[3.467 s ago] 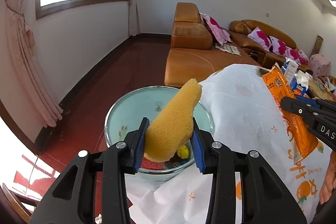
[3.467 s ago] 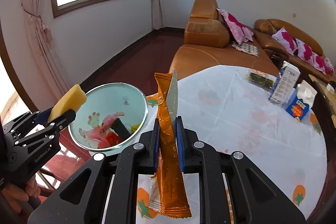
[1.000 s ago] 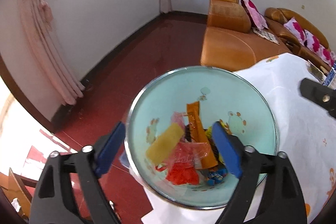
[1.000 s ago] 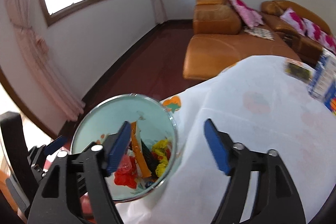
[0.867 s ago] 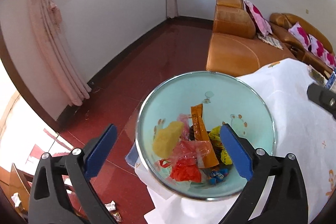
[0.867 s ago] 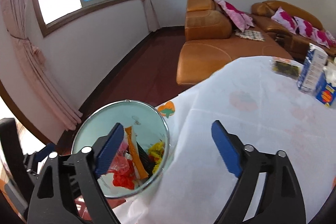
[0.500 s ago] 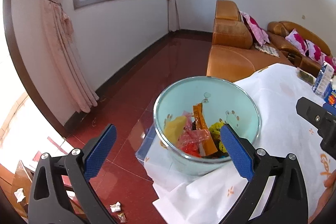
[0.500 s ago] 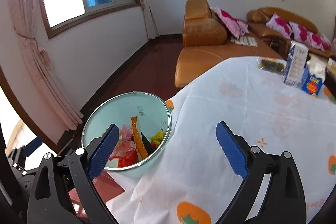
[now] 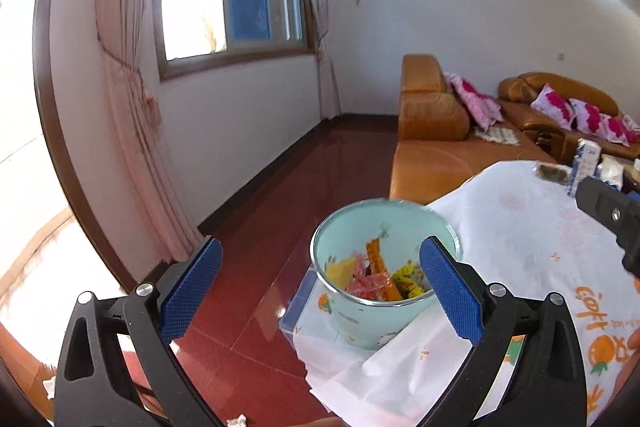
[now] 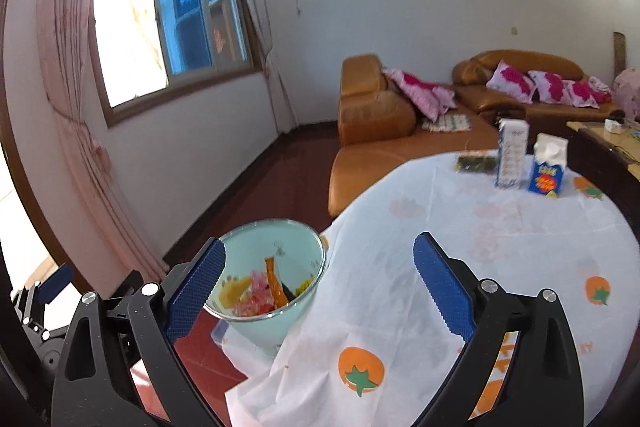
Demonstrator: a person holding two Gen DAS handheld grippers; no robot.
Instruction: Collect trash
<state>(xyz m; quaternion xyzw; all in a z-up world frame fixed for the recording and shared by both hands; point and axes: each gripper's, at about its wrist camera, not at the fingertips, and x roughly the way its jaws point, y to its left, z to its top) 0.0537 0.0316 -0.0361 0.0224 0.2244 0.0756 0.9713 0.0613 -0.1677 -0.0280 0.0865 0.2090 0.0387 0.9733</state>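
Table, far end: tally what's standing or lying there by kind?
Cartons: 2, white one and blue one
Dark packets: 1
Total: 3 on the tablecloth

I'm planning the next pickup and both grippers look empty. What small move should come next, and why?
Probably swing the right gripper toward the dark flat packet at the far side of the white orange-print tablecloth. Both the right and left gripper are open and hold nothing, and the yellow sponge and orange wrapper already lie in the pale green bin.
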